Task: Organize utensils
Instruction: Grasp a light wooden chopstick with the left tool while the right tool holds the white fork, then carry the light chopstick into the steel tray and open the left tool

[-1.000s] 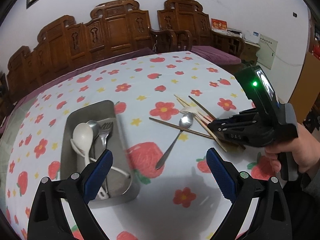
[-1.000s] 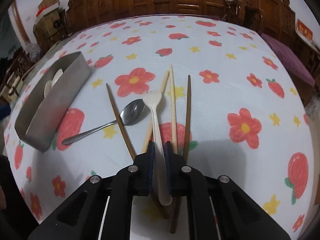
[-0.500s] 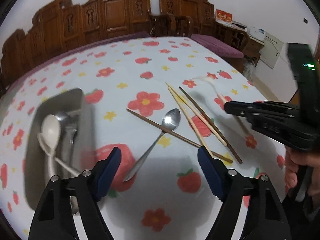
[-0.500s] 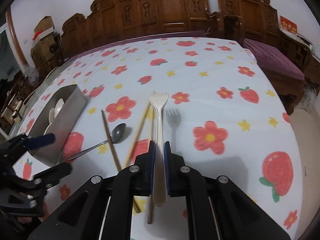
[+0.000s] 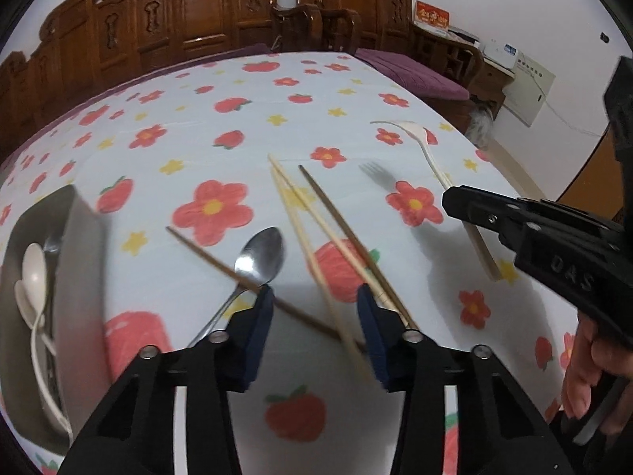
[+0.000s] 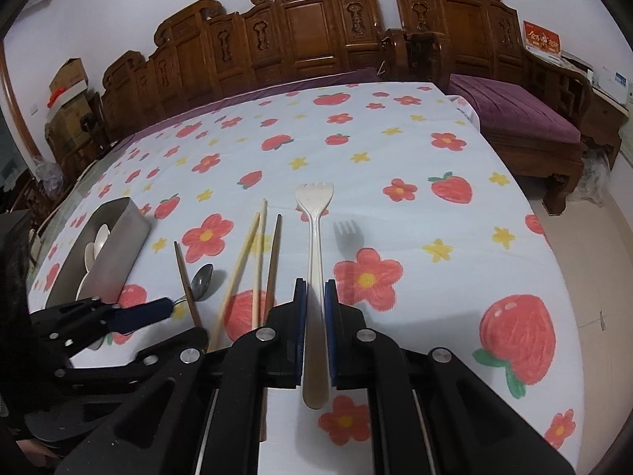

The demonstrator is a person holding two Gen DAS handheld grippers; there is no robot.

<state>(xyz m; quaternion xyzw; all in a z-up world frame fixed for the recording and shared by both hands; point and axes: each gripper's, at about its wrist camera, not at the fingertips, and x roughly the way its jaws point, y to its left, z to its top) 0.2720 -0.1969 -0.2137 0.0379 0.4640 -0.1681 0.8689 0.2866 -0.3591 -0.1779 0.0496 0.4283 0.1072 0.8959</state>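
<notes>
Right claw [image 6: 315, 308], embossed "DAS", grips a white fork [image 6: 315, 233]; left claw [image 5: 314, 316] gapes above chopsticks [image 5: 316, 237].

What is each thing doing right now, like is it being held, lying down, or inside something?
White plastic fork: clamped by its handle in the right gripper, lifted off the cloth.
Left gripper: jaws open, holding nothing, above the chopsticks.
Metal spoon: lying on the cloth, across one dark chopstick.
Chopsticks: lying loose on the cloth.
Metal tray: on the cloth, holding white spoons.
</notes>
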